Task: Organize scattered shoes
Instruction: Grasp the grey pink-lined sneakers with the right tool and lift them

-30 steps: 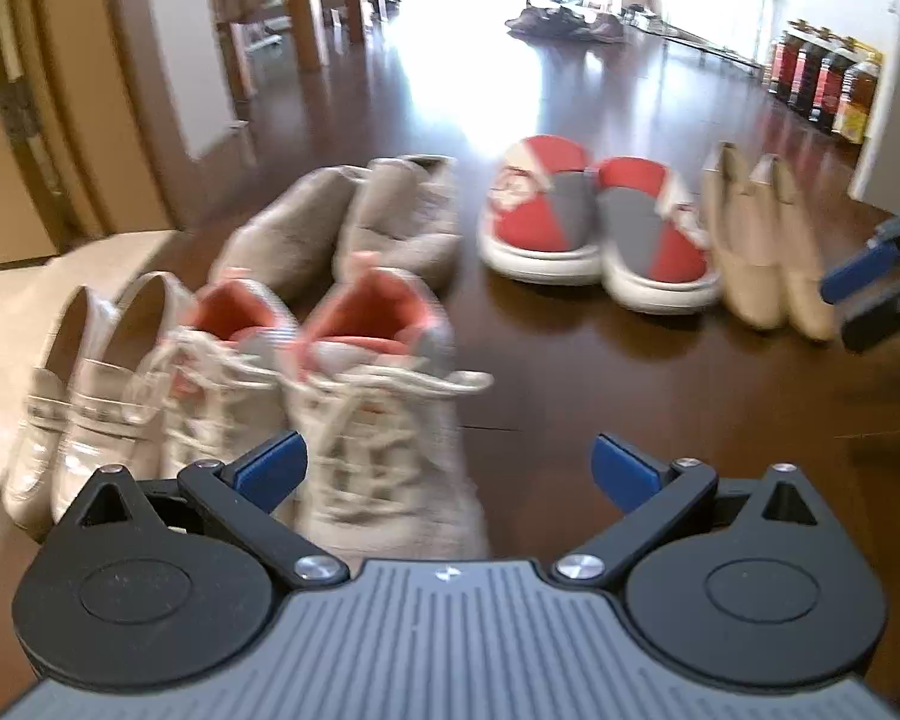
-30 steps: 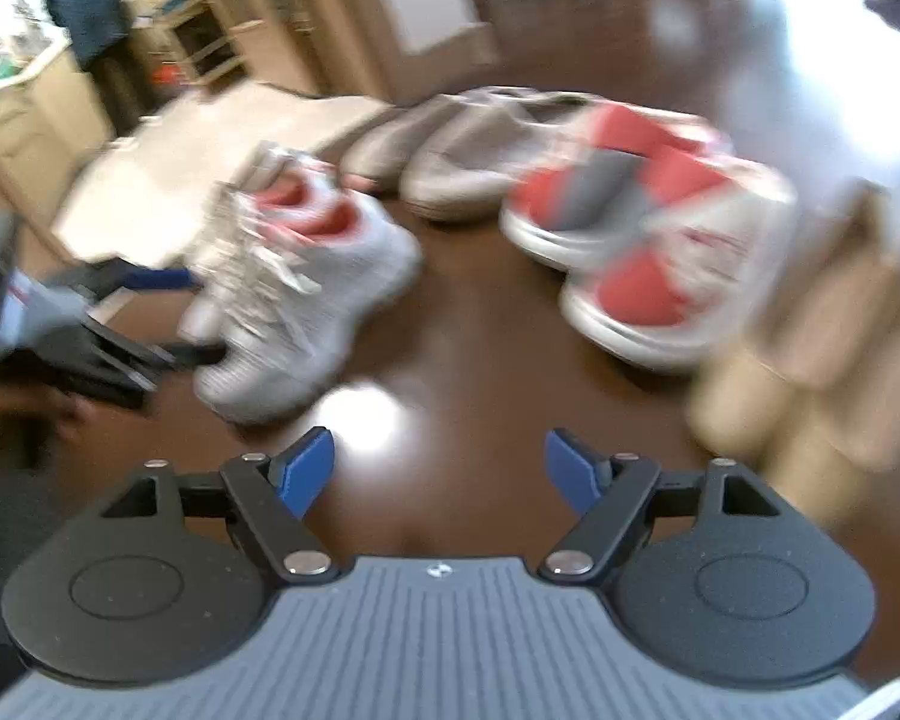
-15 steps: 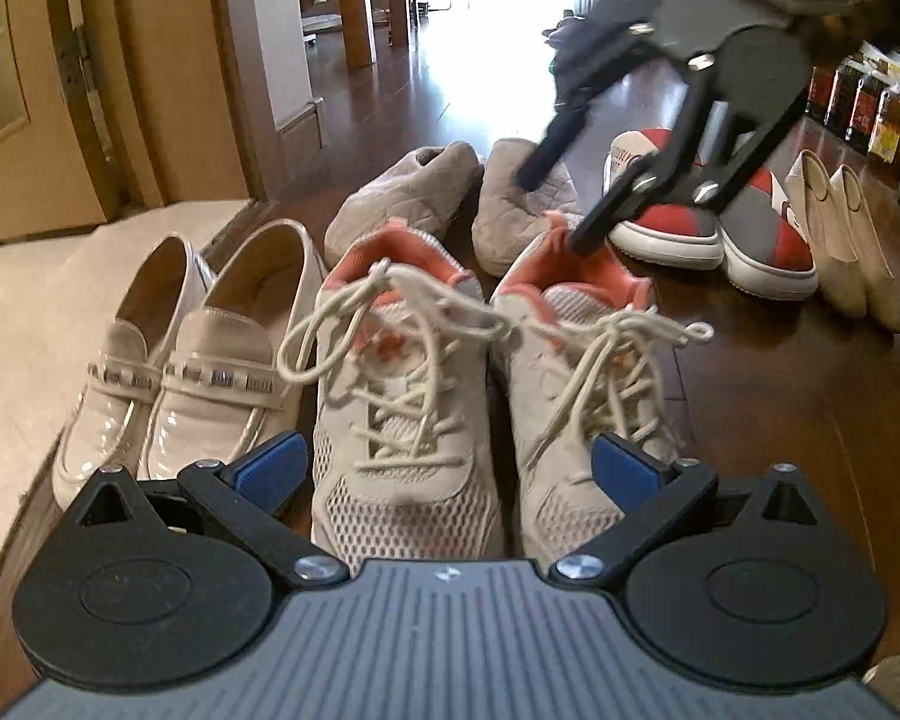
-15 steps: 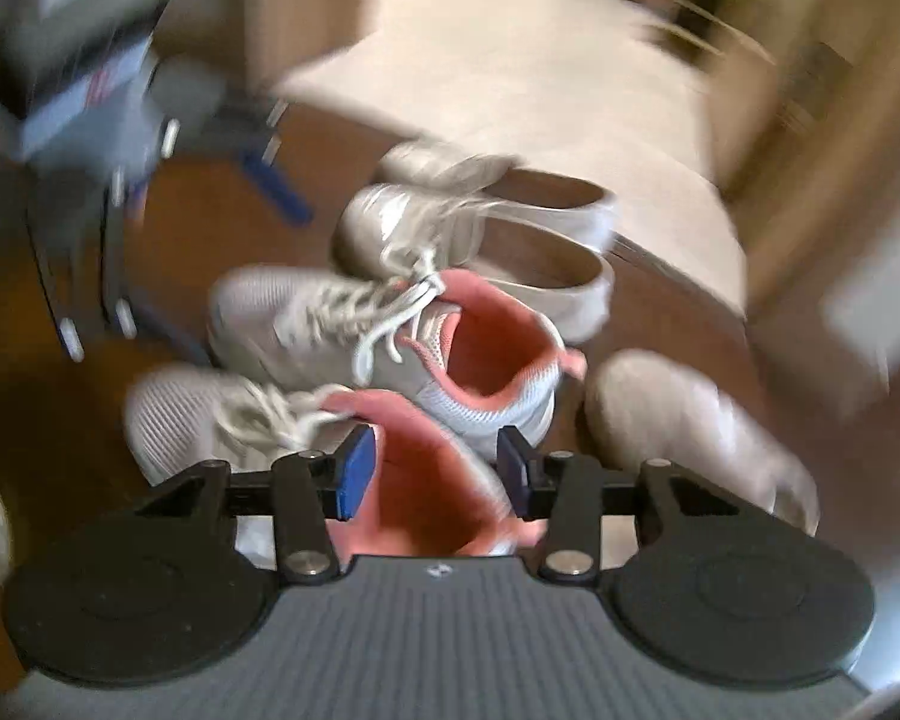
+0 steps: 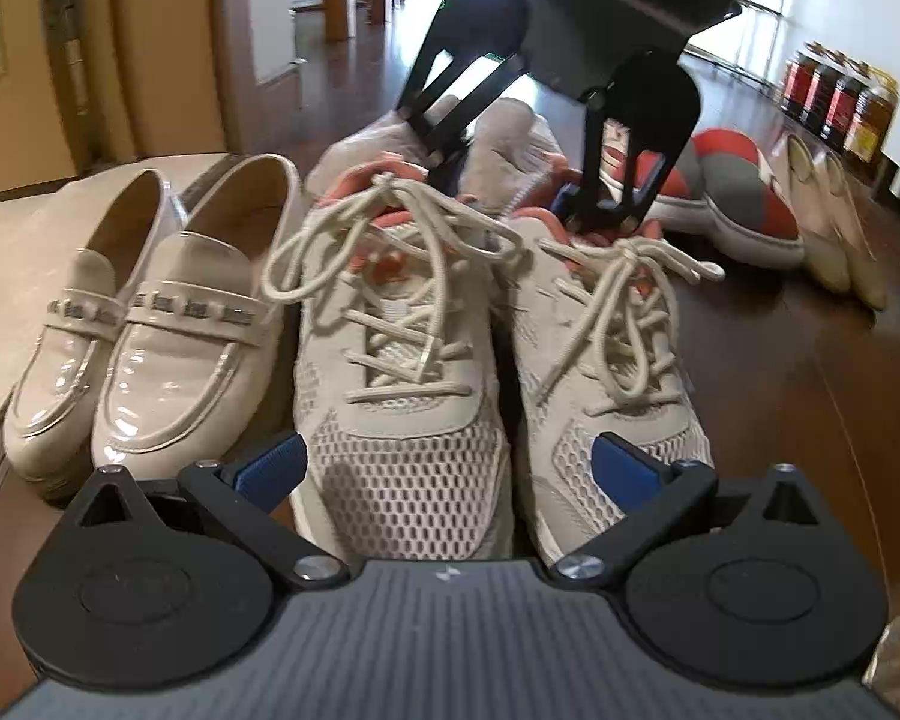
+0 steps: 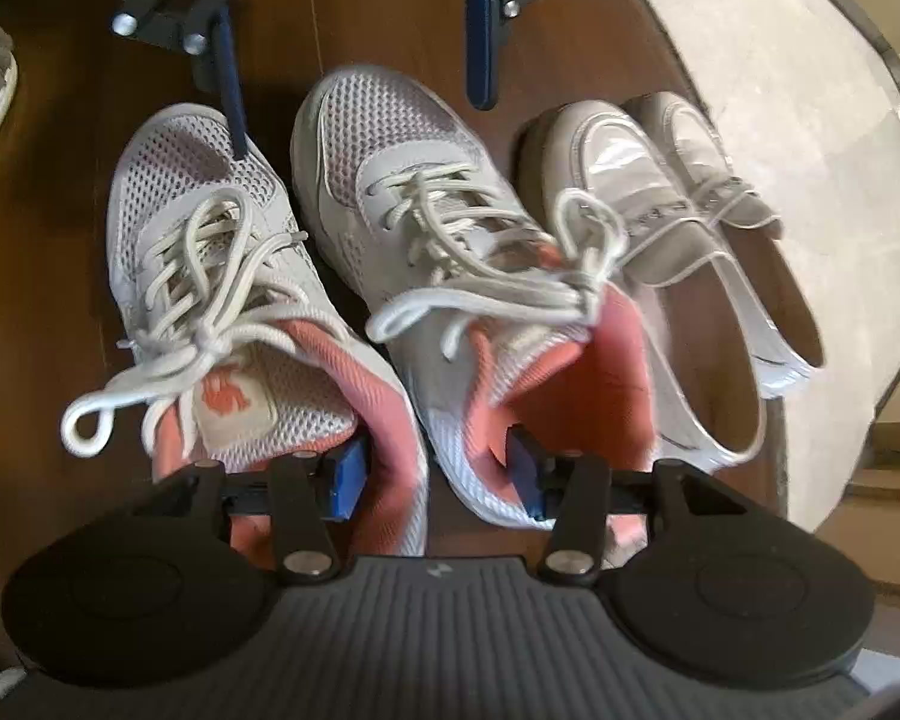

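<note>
A pair of beige mesh sneakers [image 5: 390,360] [image 6: 402,198] with coral lining stands side by side on the dark wood floor. My right gripper [image 6: 437,477] [image 5: 507,192] comes down at their heels. One finger sits inside each shoe opening, shut on the two inner heel collars between them. My left gripper [image 5: 447,468] [image 6: 357,72] is open at the toe end, its blue fingers straddling the sneaker toes without holding them.
Glossy cream loafers [image 5: 150,300] [image 6: 678,228] stand beside the sneakers, next to a pale floor area [image 6: 780,90]. Behind them lie grey slippers [image 5: 510,138], red-and-grey slippers [image 5: 744,192] and beige flats [image 5: 834,222]. Bottles [image 5: 834,96] line the right wall.
My right gripper swung over the sneakers, narrowed and dropped its fingers into the heel openings. My left gripper moved closer to the sneaker toes and stayed open.
</note>
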Tool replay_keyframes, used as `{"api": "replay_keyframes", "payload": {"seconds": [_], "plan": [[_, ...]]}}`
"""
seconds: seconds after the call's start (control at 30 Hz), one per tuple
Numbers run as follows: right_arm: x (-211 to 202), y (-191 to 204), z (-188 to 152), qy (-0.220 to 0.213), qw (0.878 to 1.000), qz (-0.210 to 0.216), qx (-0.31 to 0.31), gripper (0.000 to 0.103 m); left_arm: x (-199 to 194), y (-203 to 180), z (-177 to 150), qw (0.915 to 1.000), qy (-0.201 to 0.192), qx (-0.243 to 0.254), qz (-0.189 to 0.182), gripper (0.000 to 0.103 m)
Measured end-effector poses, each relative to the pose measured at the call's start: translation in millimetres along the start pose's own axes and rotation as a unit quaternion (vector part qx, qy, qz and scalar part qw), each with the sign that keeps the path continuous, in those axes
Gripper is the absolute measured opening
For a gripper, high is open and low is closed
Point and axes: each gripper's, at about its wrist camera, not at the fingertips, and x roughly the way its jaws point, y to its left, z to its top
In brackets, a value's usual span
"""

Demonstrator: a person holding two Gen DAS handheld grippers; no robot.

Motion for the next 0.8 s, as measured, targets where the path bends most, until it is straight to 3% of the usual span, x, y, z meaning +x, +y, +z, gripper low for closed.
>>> {"api": "replay_keyframes", "payload": {"seconds": [0.13, 0.23, 0.4, 0.6, 0.7, 0.8], "plan": [[1, -1, -1, 0.009, 0.996, 0.0, 0.085, 0.033, 5, -5, 1, 0.9995, 0.017, 0.007, -0.025, 0.102], [-10, 23, -11, 0.019, 0.993, 0.001, 0.121, 0.028, 6, -15, 4, 0.9985, 0.025, 0.034, -0.035, 0.102], [-40, 106, -51, 0.037, 0.973, -0.005, 0.228, 0.025, 12, -70, 17, 0.9868, 0.049, 0.106, -0.112, 0.102], [-78, 222, -77, 0.052, 0.944, 0.011, 0.324, 0.025, 22, -160, 24, 0.9597, 0.058, 0.194, -0.195, 0.102], [-103, 314, -86, 0.071, 0.92, 0.018, 0.386, 0.025, 28, -206, 28, 0.9405, 0.062, 0.236, -0.236, 0.102], [-121, 372, -92, 0.086, 0.898, 0.02, 0.431, 0.025, 33, -251, 32, 0.9177, 0.066, 0.278, -0.276, 0.102]]}}
